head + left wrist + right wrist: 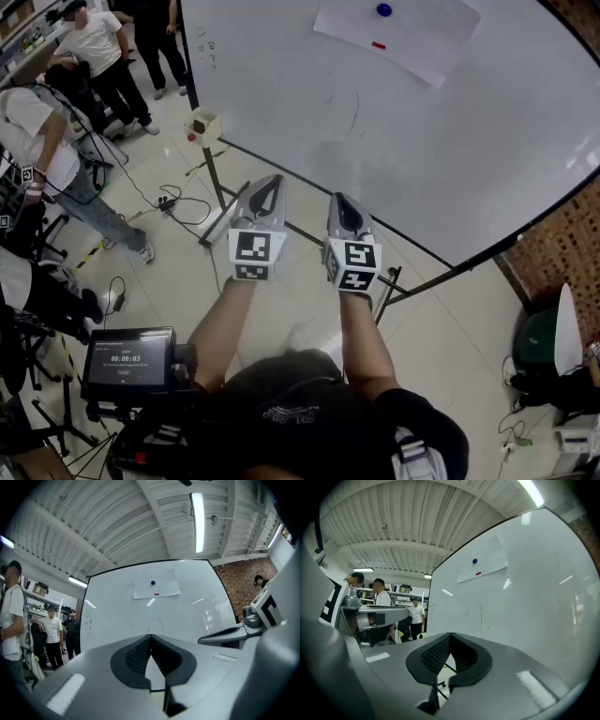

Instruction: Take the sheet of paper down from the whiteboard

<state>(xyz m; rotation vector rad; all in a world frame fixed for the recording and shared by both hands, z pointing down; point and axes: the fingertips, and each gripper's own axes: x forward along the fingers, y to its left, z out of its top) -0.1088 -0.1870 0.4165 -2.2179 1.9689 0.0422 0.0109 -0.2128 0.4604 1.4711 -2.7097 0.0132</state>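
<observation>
A white sheet of paper hangs high on the whiteboard, pinned by a blue round magnet and a small red magnet. The left gripper view shows the sheet of paper straight ahead and far off; the right gripper view shows the sheet of paper up and ahead. My left gripper and right gripper are held side by side below the board, well short of the paper. Both are shut with nothing between the jaws.
The whiteboard stands on a black wheeled frame on a tiled floor. Several people stand at the left. A small box hangs at the board's corner, cables lie on the floor, and a tripod-mounted monitor is at lower left.
</observation>
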